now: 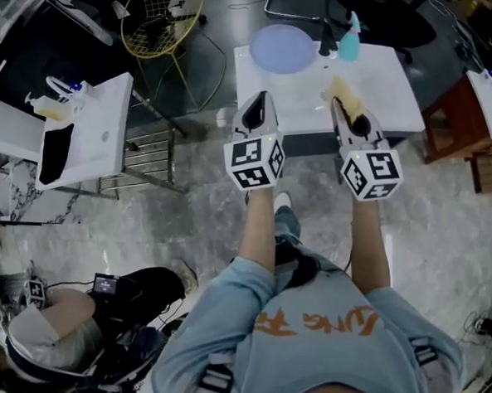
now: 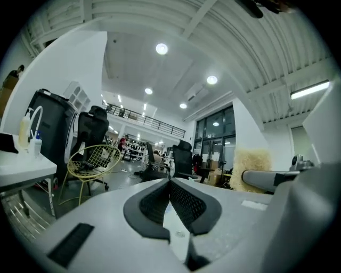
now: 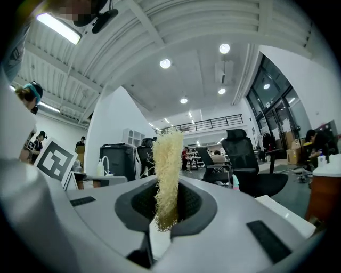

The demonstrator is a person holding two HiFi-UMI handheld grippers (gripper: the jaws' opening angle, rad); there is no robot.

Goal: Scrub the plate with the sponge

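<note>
Plate (image 1: 282, 48) sat far-left on table (image 1: 389, 91), bottle (image 1: 350, 44) right of it. My left gripper (image 1: 258, 101), right gripper (image 1: 341, 104) side by side over near edge; sponge (image 3: 167, 170) in the right.

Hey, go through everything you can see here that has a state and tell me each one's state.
left gripper: shut, nothing between its jaws.
right gripper: shut on the sponge.
sponge: clamped in the right gripper, away from the plate.
plate: lying flat on the white table, neither gripper on it.
teal bottle: standing upright beside the plate.
</note>
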